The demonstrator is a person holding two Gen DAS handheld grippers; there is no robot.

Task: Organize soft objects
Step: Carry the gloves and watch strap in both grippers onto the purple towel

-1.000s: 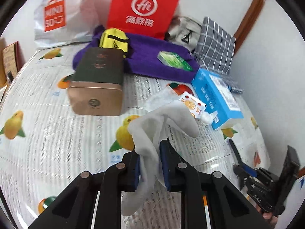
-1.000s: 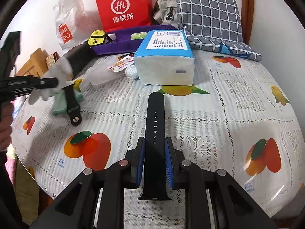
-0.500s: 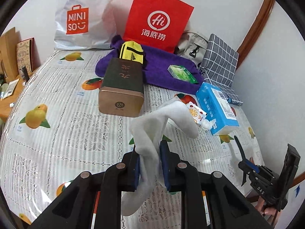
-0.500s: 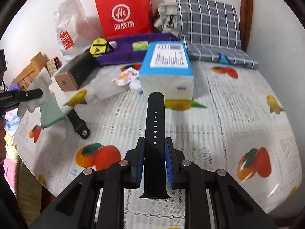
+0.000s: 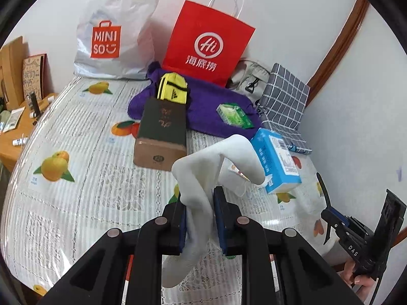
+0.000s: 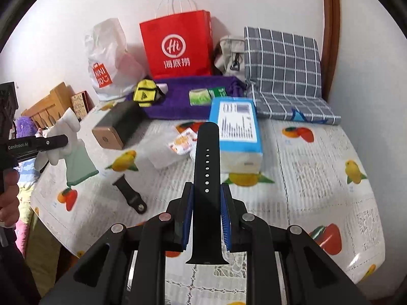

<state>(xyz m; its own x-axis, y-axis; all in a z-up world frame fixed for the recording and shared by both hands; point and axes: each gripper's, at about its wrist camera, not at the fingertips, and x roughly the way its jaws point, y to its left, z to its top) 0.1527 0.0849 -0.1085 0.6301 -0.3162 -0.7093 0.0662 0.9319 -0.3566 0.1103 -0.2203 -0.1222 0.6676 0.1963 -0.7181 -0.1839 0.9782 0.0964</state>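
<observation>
Each hand-held gripper carries 1 soft item clear of the counter (image 6: 318, 178), likely for sorting: the left hand-held gripper (image 5: 199, 218) pinches a white sock (image 5: 203, 178) that droops over its jaws; the right hand-held gripper (image 6: 206, 218) clamps a black watch strap (image 6: 206, 167) pointing forward

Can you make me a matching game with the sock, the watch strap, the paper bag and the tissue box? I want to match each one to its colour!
Things:
1. sock in the left tongs
2. watch strap in the right tongs
3. paper bag
4. tissue box

Colours:
A. blue
B. black
C. white
D. red

Pairs: 1-C, 2-B, 3-D, 4-A
</observation>
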